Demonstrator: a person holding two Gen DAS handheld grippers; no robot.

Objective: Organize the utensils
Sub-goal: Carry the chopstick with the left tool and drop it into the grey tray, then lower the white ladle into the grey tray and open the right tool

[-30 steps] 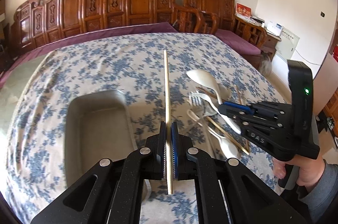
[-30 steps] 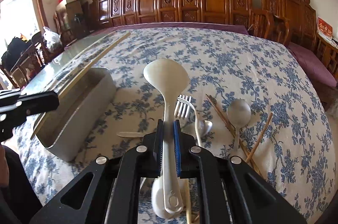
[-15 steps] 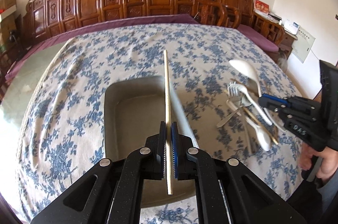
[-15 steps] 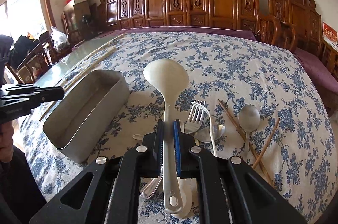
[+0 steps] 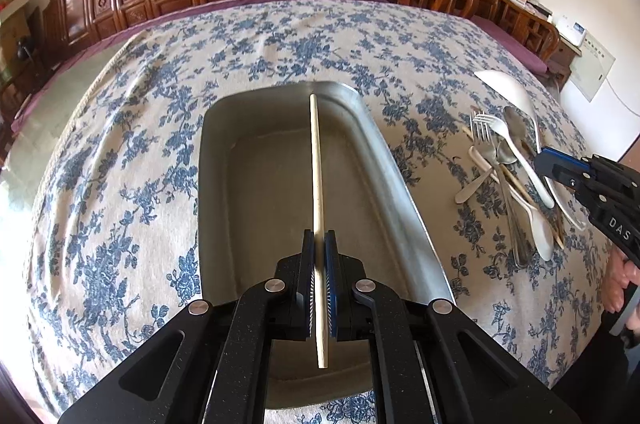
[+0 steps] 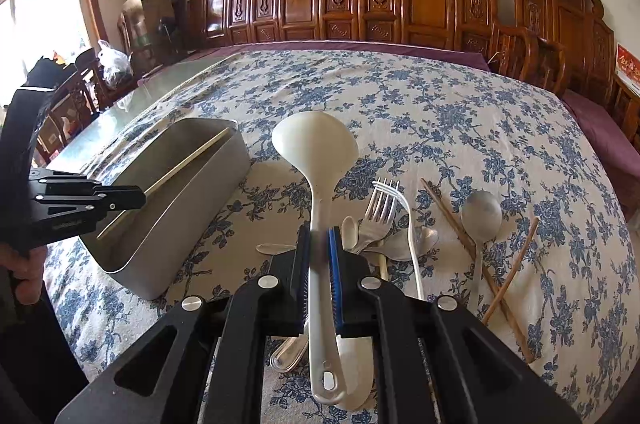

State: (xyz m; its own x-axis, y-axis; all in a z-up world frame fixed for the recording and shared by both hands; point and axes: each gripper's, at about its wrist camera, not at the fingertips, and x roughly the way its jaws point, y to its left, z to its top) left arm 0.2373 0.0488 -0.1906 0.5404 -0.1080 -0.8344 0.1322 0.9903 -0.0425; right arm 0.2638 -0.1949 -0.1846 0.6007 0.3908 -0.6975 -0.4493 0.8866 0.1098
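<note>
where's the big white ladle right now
The large white plastic ladle is clamped in the right claw, raised above the utensil pile, to the right of the metal tray.

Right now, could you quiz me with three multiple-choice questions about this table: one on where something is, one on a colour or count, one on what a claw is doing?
1. Where is the chopstick held by the left claw?
A. Over the metal tray
B. Among the heap of utensils
C. On the floor

2. What colour are the tablecloth flowers?
A. Red
B. Blue
C. Yellow

3. What is the right claw doing?
A. Hanging open
B. Gripping a fork
C. Gripping the white ladle

Answers:
1 A, the stick runs lengthwise above the tray's open inside.
2 B, blue blooms on a pale cloth.
3 C, the ladle's handle sits clamped between both fingers.
</note>
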